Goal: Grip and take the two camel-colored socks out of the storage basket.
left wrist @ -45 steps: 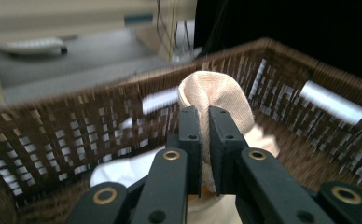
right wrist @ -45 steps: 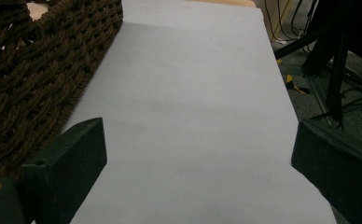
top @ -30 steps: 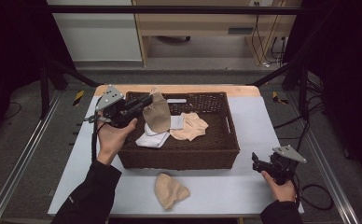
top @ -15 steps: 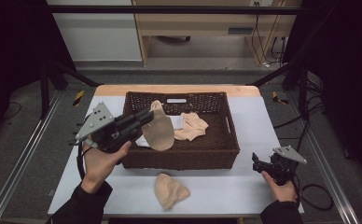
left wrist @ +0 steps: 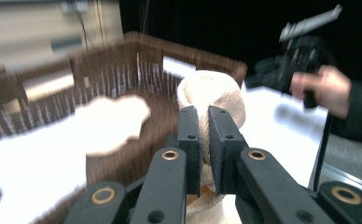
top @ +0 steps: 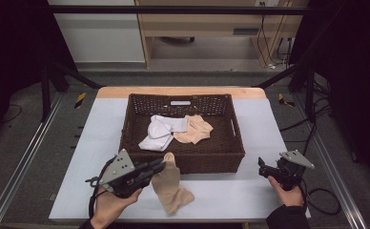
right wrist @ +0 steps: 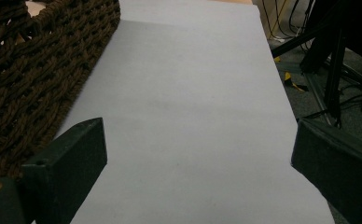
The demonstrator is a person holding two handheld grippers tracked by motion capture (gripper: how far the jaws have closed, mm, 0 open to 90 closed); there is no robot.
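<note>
left gripper point(top: 160, 164) clenched on tan sock point(top: 169, 183), near side of basket point(top: 211, 162) | right gripper point(top: 264, 168) released, idle near right | risk: sock may land crumpled on the sock beneath

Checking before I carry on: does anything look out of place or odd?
Nothing stands out. The left gripper holds a beige sock over another on the table; two more lie loosely in the basket.

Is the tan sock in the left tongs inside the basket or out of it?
Out. The left tongs pinch the tan sock in front of the basket, and it hangs onto the sock lying on the table.
</note>
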